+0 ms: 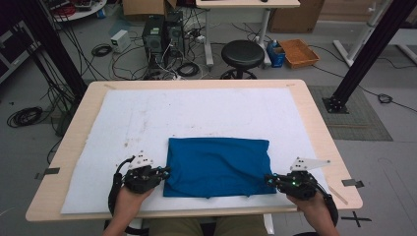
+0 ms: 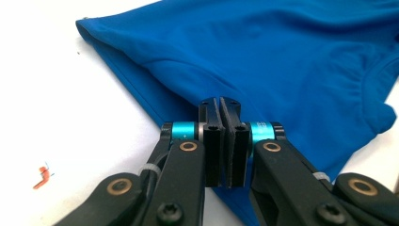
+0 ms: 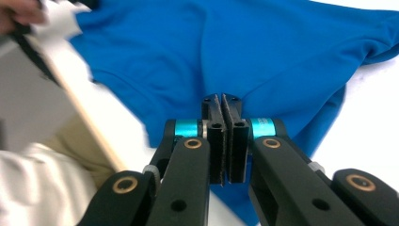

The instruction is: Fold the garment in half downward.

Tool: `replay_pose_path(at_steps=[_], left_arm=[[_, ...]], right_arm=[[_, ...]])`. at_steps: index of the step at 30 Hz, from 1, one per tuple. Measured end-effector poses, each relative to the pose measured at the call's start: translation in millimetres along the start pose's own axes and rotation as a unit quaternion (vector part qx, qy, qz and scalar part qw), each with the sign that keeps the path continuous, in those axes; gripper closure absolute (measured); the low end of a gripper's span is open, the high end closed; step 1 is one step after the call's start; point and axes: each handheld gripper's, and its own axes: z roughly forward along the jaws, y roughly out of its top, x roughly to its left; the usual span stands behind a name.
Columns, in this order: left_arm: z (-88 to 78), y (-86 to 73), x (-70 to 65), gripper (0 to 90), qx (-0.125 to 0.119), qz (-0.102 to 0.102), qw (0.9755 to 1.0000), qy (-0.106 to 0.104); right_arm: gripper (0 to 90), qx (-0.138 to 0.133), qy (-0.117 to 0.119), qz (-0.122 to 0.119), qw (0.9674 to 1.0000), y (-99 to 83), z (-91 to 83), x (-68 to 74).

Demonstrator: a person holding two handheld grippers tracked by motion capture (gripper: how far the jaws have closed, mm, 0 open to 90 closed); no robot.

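Observation:
A blue folded garment lies flat on the near middle of the white mat. My left gripper is at the garment's left edge, close to the near left corner. In the left gripper view the jaws stand pressed together with the blue fabric pinched at their tips. My right gripper is at the garment's near right corner. In the right gripper view its jaws are likewise closed on the fabric. Both grippers lie low and point inward toward each other.
The white mat covers most of a wooden table. Behind the far edge stand a black stool, computer towers and loose cables on the floor. Black frame posts rise at both sides. A small red mark is on the mat.

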Motion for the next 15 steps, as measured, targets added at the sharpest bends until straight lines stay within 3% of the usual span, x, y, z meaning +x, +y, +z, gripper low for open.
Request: replay_pose_path(at_steps=[2, 4, 6, 8, 12, 15], left_arm=[[-0.3, -2.4, 1.2, 87.7, 0.005, -0.005, 1.0000, -0.001], [-0.5, -3.8, 1.4, 86.8, 0.004, -0.013, 0.9999, -0.004], [-2.4, -3.9, 1.4, 75.6, 0.003, -0.022, 0.9997, -0.005], [-6.1, -4.1, 1.0, 68.0, -0.001, -0.023, 0.9997, 0.004], [-6.6, -3.8, 0.9, 64.0, -0.006, -0.031, 0.9995, 0.000], [3.9, -5.0, -6.7, 64.2, 0.014, -0.018, 0.9997, -0.006]], right_arm=[[89.5, 0.011, -0.002, 0.018, 0.9998, -1.8, -2.6, -1.6], [88.9, 0.043, -0.034, 0.036, 0.9979, -6.7, 0.5, -7.2], [83.2, 0.064, -0.045, 0.049, 0.9957, -11.7, 4.2, -12.0], [74.2, 0.053, -0.051, 0.048, 0.9961, -13.1, 3.3, -11.7], [70.7, 0.014, -0.072, 0.018, 0.9971, -2.3, -3.4, -5.7], [76.5, 0.029, -0.080, -0.011, 0.9963, 0.5, 8.2, -4.9]])
